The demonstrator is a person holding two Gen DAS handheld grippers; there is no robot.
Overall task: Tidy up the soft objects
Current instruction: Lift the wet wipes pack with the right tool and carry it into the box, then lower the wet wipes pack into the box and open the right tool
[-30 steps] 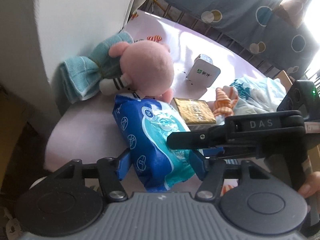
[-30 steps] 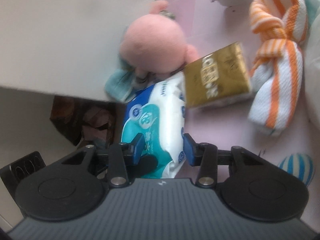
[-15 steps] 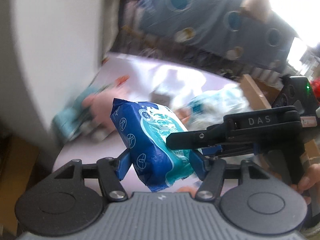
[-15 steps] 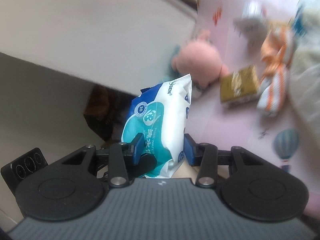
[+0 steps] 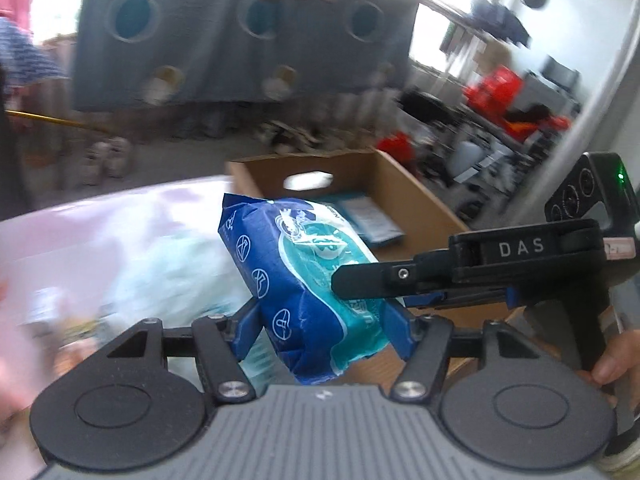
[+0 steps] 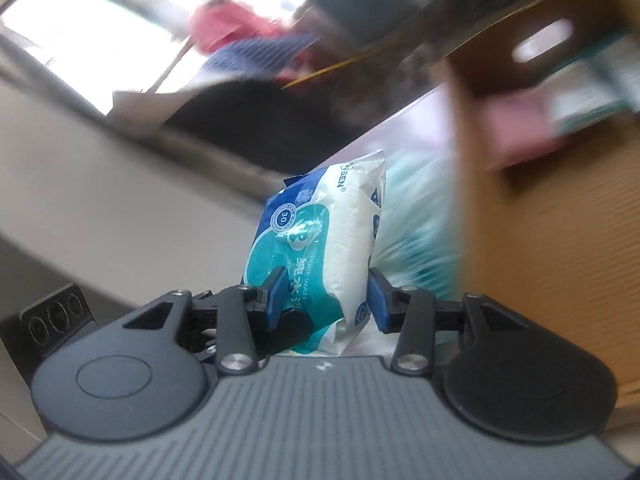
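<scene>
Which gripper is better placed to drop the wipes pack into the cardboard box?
Probably the right gripper: it sits on the box side of the wipes pack, nearest the cardboard box. The left gripper also clamps the pack.

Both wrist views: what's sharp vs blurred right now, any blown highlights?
Left wrist view: wipes pack and left gripper sharp, cardboard box and room smeared by motion, window top right blown out. Right wrist view: pack and right gripper crisp, box streaked, window top left overexposed.

Blurred grey curtain w/ round holes point(image 5: 240, 40), red items on shelving point(image 5: 496, 84), bright window point(image 6: 80, 28)
</scene>
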